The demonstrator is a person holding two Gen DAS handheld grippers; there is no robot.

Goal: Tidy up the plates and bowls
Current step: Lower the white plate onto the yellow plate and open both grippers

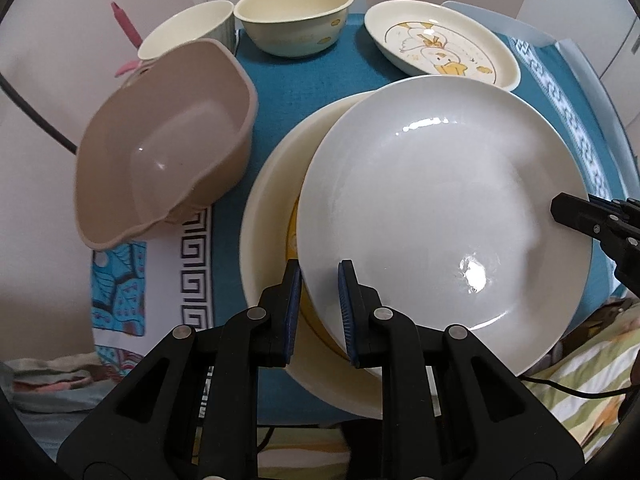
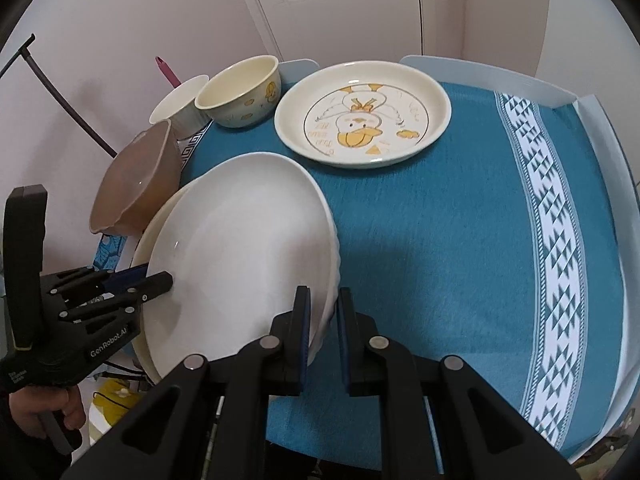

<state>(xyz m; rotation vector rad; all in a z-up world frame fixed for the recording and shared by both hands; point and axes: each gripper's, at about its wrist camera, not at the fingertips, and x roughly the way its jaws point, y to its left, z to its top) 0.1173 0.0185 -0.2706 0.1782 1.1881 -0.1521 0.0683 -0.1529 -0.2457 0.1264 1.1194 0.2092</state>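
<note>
Desk [image 2: 440, 240] under a teal patterned cloth, raised pale edging at its far side and right side; white plate [image 1: 440, 208], largest dish, tilted, lying over a cream plate [image 1: 268, 216] near the front left of the desk, the cream rim showing only at the left and below; duck-print plate [image 2: 364, 116] flat on the cloth at the far side, well apart from the white plate; taupe plastic bowl [image 1: 168, 140] with wavy rim, tipped at the desk's left edge, just beside the cream plate; cream bowl [image 1: 292, 16] with yellow motifs upright at the far left, touching or nearly touching a white ribbed cup [image 1: 188, 28] on its left; pink utensil [image 1: 126, 24] behind the cup, kind not discernible; left gripper [image 1: 320, 276], fingers clenched on the near-left rim of the white plate; right gripper [image 2: 324, 300], fingers clenched on the opposite rim of the same plate; person's hand [image 2: 40, 408] round the left gripper's handle.
</note>
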